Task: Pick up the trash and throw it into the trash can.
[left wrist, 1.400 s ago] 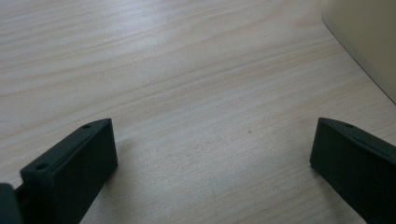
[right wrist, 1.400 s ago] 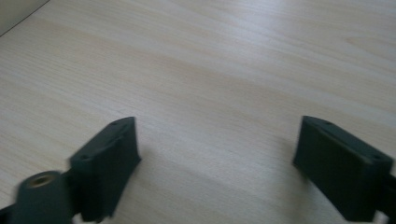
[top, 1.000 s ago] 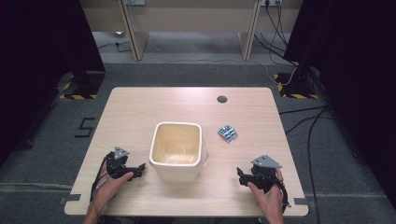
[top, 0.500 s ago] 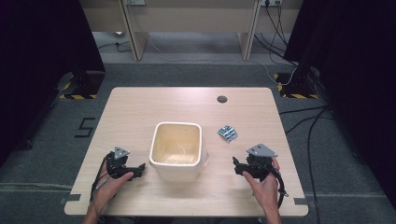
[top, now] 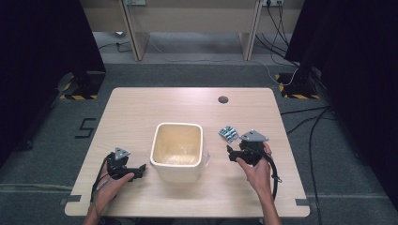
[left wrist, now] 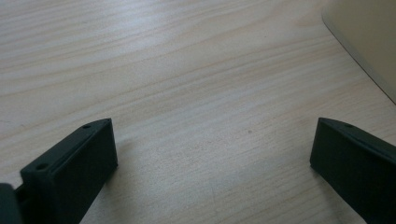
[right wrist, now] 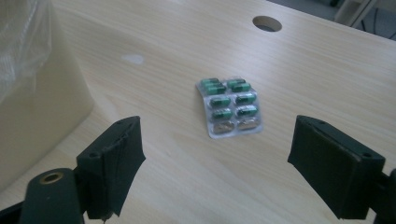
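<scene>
A silver blister pack (right wrist: 232,106) of green capsules lies flat on the wooden table (right wrist: 327,70), to the right of the cream bin (top: 178,150). In the high view the pack (top: 228,133) sits just beyond my right gripper (top: 233,151). That right gripper (right wrist: 215,140) is open, its jaws wide on either side of the pack's near end and a little short of it, holding nothing. My left gripper (top: 140,169) rests left of the bin, pointing at it. The left gripper (left wrist: 212,135) is open over bare wood, with the bin's corner (left wrist: 369,42) at the upper right.
The bin has a clear plastic liner (right wrist: 23,37) and stands in the middle of the table. A round cable hole (top: 223,99) is in the far part of the table. Black curtains, desk legs and cables surround the table on the floor.
My right gripper has moved forward and slightly left, up to the blister pack. The left gripper and the bin have stayed put.
</scene>
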A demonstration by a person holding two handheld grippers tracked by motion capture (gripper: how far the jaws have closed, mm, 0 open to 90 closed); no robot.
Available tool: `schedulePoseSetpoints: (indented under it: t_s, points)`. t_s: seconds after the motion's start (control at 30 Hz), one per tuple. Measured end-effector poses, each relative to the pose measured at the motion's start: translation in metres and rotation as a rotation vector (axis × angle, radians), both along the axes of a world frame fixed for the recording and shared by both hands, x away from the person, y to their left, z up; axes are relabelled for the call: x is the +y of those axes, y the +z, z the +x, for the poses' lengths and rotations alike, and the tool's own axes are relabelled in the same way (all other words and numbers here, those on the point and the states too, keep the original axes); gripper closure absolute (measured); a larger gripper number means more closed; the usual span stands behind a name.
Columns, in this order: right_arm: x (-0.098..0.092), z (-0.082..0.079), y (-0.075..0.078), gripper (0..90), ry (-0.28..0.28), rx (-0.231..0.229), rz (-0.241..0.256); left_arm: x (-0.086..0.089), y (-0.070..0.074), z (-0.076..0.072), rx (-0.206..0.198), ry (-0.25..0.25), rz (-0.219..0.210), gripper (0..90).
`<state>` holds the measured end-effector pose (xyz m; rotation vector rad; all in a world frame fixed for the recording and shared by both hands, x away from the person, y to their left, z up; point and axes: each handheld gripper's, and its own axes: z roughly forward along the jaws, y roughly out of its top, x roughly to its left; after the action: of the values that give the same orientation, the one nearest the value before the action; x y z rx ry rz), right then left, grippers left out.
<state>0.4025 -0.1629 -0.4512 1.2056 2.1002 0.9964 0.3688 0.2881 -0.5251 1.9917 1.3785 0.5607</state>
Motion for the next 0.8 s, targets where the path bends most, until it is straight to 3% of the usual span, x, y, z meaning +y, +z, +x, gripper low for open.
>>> schedulePoseSetpoints:
  t_s: [0.17,0.5,0.8]
  points:
    - [0.005,0.012,-0.004,18.4,0.005,0.011,-0.037,0.0,0.0,0.0,0.0,0.0,0.0,0.0]
    - [0.016,0.034,0.0,18.4,0.022,0.02,-0.009,0.0,0.0,0.0,0.0,0.0,0.0,0.0]
    - [0.012,0.055,-0.016,18.2,-0.016,0.053,0.003,0.0,0.0,0.0,0.0,0.0,0.0,0.0]
